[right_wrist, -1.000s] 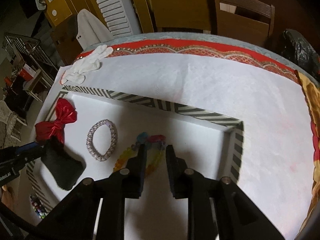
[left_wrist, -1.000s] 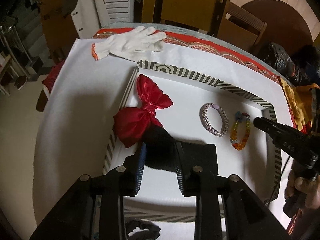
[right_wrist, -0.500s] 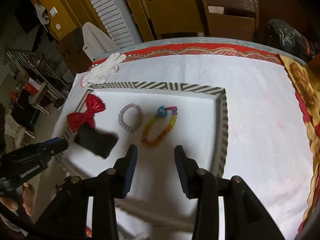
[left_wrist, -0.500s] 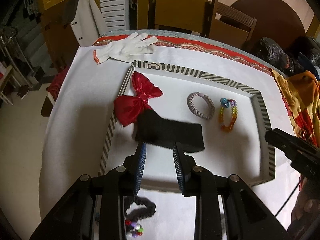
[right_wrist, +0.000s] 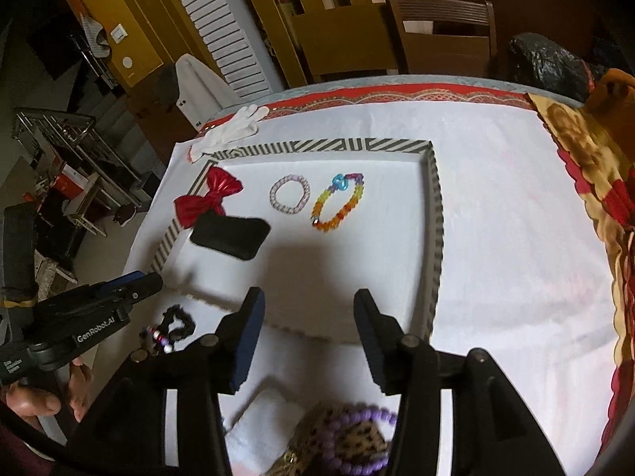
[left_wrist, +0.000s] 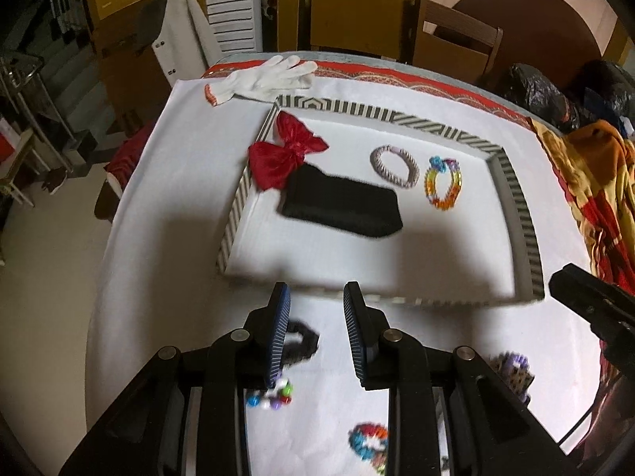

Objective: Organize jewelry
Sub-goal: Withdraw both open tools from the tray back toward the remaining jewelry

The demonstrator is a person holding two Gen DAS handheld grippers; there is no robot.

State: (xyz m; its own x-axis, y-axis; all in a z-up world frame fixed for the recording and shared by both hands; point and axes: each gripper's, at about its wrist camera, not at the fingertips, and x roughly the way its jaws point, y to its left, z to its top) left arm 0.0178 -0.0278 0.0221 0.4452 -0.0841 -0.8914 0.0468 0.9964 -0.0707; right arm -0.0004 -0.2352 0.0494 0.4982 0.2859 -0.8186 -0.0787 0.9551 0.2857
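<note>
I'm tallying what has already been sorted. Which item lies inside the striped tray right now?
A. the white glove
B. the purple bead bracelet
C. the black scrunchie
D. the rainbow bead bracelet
D: the rainbow bead bracelet lies on the floor of the striped tray, beside the pale braided bracelet.

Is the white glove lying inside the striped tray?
No, the white glove lies on the white cloth, outside the far corner of the striped tray.

The tray (right_wrist: 435, 214) holds two bracelets (right_wrist: 290, 194), one bow (right_wrist: 208, 197), one black band (right_wrist: 229, 235).
</note>
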